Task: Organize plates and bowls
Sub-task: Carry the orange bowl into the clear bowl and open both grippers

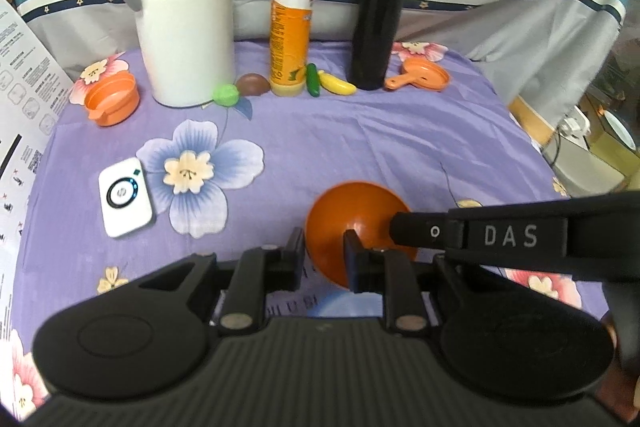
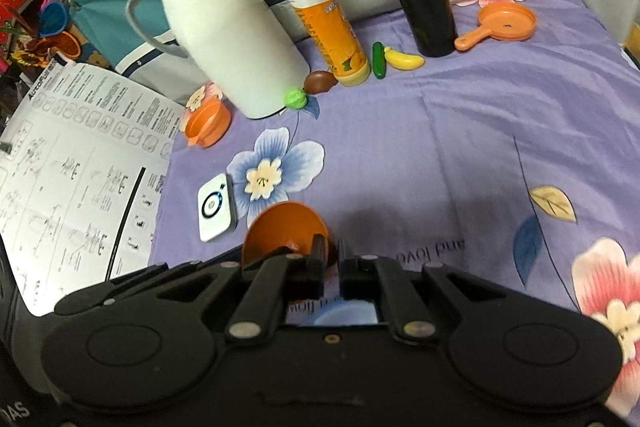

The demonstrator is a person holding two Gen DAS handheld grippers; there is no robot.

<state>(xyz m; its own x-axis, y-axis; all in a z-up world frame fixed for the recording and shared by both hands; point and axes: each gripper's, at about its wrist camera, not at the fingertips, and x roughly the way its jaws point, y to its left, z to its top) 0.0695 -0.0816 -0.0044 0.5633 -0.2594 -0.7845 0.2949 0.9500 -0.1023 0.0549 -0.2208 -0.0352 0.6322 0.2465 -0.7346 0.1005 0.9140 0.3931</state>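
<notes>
The left gripper [image 1: 324,247], nearest the left wrist camera, is tilting steeply down toward the purple floral cloth [image 1: 360,139], its jaws standing narrow and pinching the rim of an orange bowl [image 1: 352,215]: one finger is sitting just outside the wall, the other inside the hollow. The right gripper [image 1: 400,223] is reaching in from the right side of that view, a long black arm marked with letters, its tip pressing on the same bowl's opposite rim.

In the right wrist view the right gripper [image 2: 330,255] is also pointing downward, its jaws drawn almost together and clamping the bowl's edge [image 2: 284,227], so both tools are gripping one bowl between them. The bowl is tilting on its side, its opening turned toward the right gripper and its rounded underside toward the left one; whether it is resting on the cloth or is clear of it cannot be told.

The bowl is plain, glossy orange plastic, small and deep. It is sitting near the front middle of the cloth, just right of a white charging pad [image 1: 126,197]. Well behind it, a white jug [image 1: 184,15], a yellow bottle [image 1: 292,23] and a black flask [image 1: 378,19] are standing in a row.
</notes>
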